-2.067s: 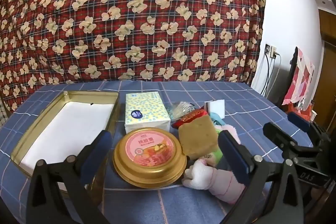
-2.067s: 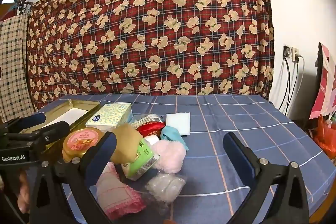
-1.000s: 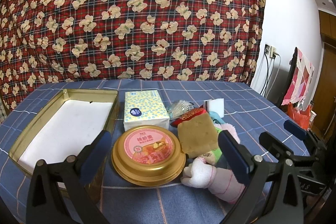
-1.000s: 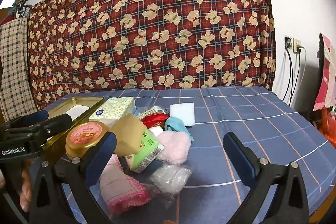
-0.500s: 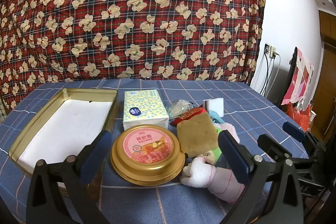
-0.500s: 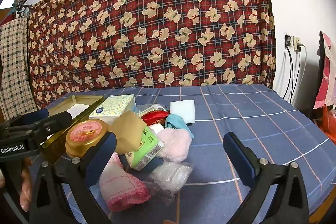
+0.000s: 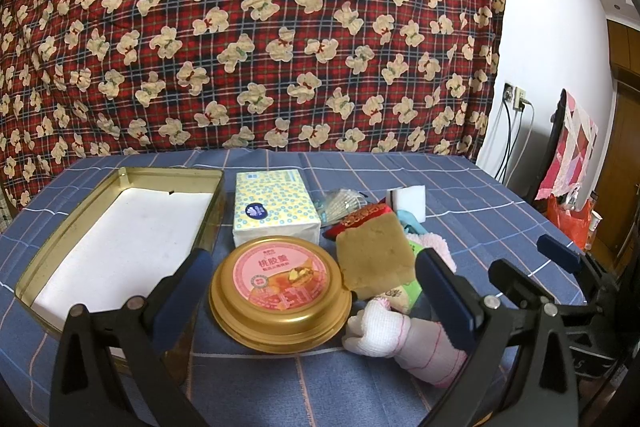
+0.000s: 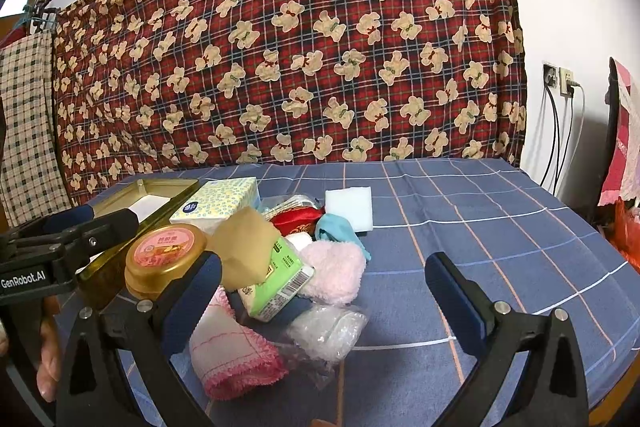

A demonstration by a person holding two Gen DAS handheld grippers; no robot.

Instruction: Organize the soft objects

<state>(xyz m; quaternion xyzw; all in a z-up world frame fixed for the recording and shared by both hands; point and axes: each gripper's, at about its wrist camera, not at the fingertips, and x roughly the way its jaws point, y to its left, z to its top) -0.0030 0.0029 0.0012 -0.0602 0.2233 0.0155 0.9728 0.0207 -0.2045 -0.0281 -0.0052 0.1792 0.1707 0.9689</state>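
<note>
A pile of soft things lies mid-table: a tan sponge (image 7: 374,253) (image 8: 246,247), a rolled pink-edged white towel (image 7: 404,341) (image 8: 230,357), a fluffy pink cloth (image 8: 334,277), a green tissue pack (image 8: 276,285), a white foam block (image 8: 348,205) (image 7: 408,201) and a teal cloth (image 8: 336,227). A yellow tissue pack (image 7: 272,205) (image 8: 218,201) stands beside an empty gold tin (image 7: 116,227). My left gripper (image 7: 316,303) is open just short of a round gold-lidded can (image 7: 280,291) (image 8: 166,253). My right gripper (image 8: 324,303) is open over the pile's near side.
A blue checked cloth (image 8: 480,227) covers the table, bare on its right half. A red bear-print blanket (image 7: 256,39) hangs behind. A clear plastic bag (image 8: 328,327) lies at the pile's front. A hand (image 8: 50,347) holds the left gripper.
Both cameras have drifted only slightly; the pile sits a little closer in the right wrist view. Nothing was grasped and both grippers stayed open.
</note>
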